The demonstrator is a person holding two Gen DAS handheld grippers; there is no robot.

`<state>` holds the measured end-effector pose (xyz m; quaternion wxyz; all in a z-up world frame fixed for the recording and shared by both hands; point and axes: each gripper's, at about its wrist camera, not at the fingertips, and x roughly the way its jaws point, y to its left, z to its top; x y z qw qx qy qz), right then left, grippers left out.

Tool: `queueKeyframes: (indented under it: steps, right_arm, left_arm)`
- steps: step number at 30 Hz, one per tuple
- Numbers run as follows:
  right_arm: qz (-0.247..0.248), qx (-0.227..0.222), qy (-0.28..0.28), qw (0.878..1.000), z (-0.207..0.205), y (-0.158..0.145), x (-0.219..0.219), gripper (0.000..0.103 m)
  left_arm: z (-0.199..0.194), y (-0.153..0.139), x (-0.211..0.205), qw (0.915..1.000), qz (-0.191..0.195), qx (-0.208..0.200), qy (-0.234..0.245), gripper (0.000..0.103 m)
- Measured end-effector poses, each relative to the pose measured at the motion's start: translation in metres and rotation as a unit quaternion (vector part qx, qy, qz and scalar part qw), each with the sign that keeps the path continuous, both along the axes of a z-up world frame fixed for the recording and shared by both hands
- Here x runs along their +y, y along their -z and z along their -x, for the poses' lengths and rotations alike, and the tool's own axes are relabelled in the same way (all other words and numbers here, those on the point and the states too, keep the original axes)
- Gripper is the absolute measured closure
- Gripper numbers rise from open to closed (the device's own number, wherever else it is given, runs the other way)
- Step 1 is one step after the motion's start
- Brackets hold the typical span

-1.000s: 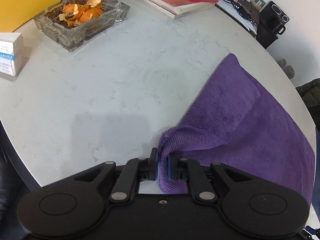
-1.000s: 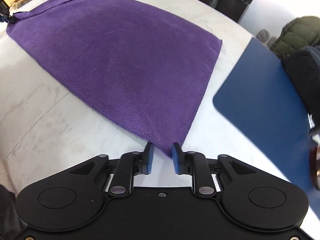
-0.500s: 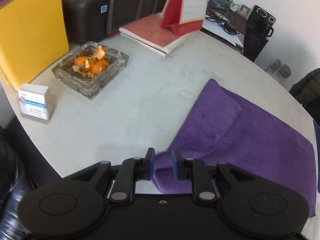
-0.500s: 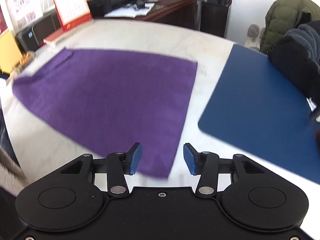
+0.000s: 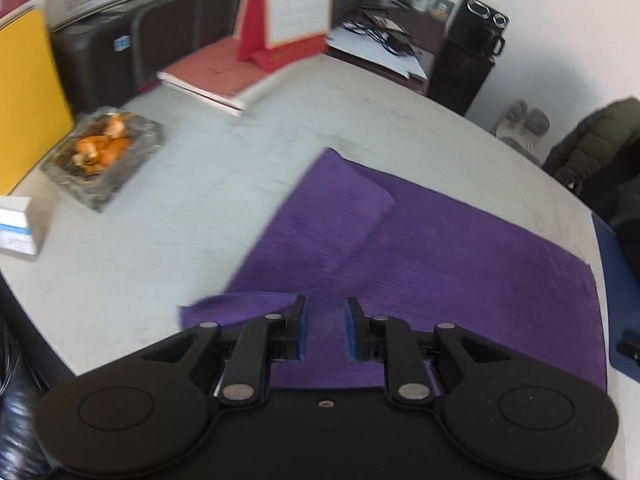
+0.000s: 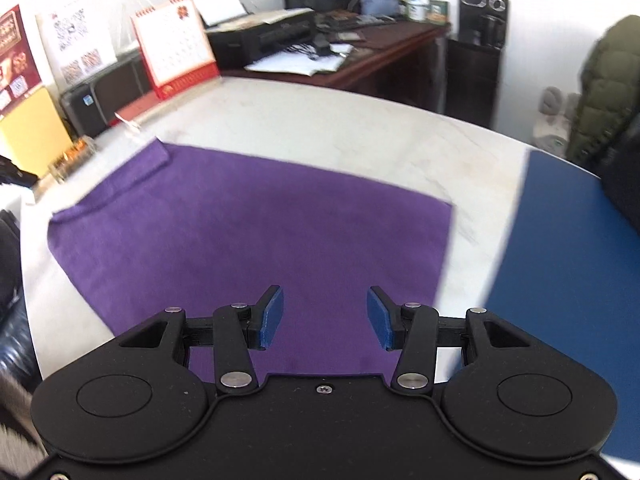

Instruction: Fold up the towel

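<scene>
We look down on a purple towel (image 5: 440,264) lying spread on a pale marbled worktop (image 5: 200,208), one far corner folded back over itself and a near corner curled up at the left. The left hand-held gripper (image 5: 325,328) hovers above the towel's near edge, its blue pads (image 5: 301,330) a narrow gap apart with nothing pinched between them; the cloth shows below the gap. The right hand-held gripper (image 6: 325,318) hangs over the towel (image 6: 256,240) near its right side, its blue pads (image 6: 271,318) standing moderately wide and empty. To the right of the towel, just beside its edge, a blue mat (image 6: 568,248) lies on the worktop (image 6: 360,136). Well apart on the far left sits a glass dish (image 5: 102,156) of orange peel, with a small white box (image 5: 16,232) nearer the edge. At the back, a red desk calendar (image 5: 284,12) stands on a stack of books (image 5: 216,80). Both views are blurred.
</scene>
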<state>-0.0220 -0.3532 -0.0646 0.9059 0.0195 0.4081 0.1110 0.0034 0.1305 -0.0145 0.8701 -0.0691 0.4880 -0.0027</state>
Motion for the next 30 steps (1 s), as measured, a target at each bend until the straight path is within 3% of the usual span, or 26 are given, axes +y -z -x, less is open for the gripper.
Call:
queueKeyframes:
  steps: [3,10,14,17,20,24,27,30]
  right_arm:
    - [0.020,0.013,-0.030,0.999,-0.024,0.020,0.025,0.057]
    - [0.056,0.044,-0.049,0.996,-0.037,0.050,0.068,0.057]
    - [0.092,0.049,-0.040,0.994,-0.037,0.056,0.082,0.057]
    - [0.098,0.054,-0.028,0.993,-0.038,0.056,0.086,0.054]
    - [0.087,0.072,-0.016,0.993,-0.043,0.056,0.083,0.050]
    - [0.084,0.102,-0.034,0.991,-0.055,0.056,0.082,0.044]
    - [0.085,0.126,-0.037,0.988,-0.067,0.053,0.083,0.044]
    - [0.068,0.118,-0.032,0.990,-0.073,0.043,0.084,0.045]
  left_arm:
    - [-0.020,0.020,-0.029,0.9992,-0.027,0.008,0.027,0.086]
    - [-0.059,0.063,-0.032,0.9988,-0.021,0.013,0.041,0.086]
    - [-0.051,0.054,-0.015,0.9984,-0.034,-0.017,0.043,0.086]
    - [-0.029,0.041,0.005,0.9957,-0.048,-0.037,0.070,0.084]
    - [-0.010,0.039,0.023,0.9897,-0.092,-0.035,0.104,0.084]
    - [-0.003,0.044,0.032,0.9733,-0.155,-0.043,0.164,0.084]
    - [-0.010,0.048,0.035,0.9648,-0.172,-0.053,0.192,0.083]
    - [-0.018,0.050,0.032,0.9589,-0.162,-0.065,0.224,0.083]
